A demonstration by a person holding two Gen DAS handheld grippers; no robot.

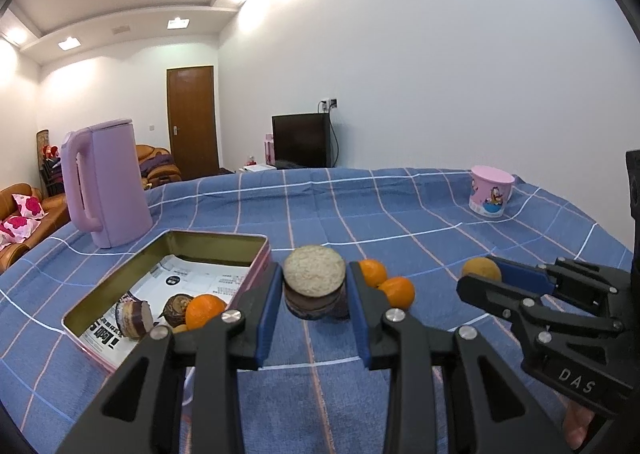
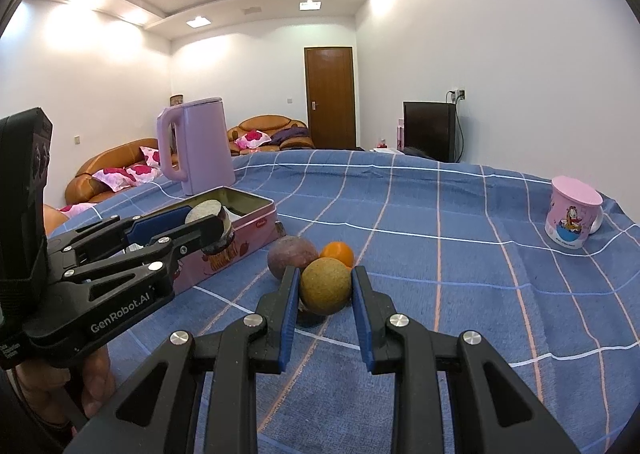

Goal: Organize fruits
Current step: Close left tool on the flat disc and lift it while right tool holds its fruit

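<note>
My left gripper (image 1: 314,286) is shut on a cut purple fruit piece (image 1: 314,281) with a pale flat top, held just above the cloth beside the pink tin box (image 1: 168,250). The tin holds two cut purple pieces (image 1: 134,319) and an orange (image 1: 204,310). Two oranges (image 1: 384,282) lie right of my left fingers. My right gripper (image 2: 325,286) is closed around a yellow-brown round fruit (image 2: 326,285) resting on the cloth. A purple round fruit (image 2: 291,256) and an orange (image 2: 337,253) lie just behind it.
A lilac kettle (image 1: 105,182) stands behind the tin. A pink cartoon mug (image 2: 573,214) with a lid stands at the far right on the blue checked tablecloth (image 2: 440,254). Sofas, a door and a black TV are beyond the table.
</note>
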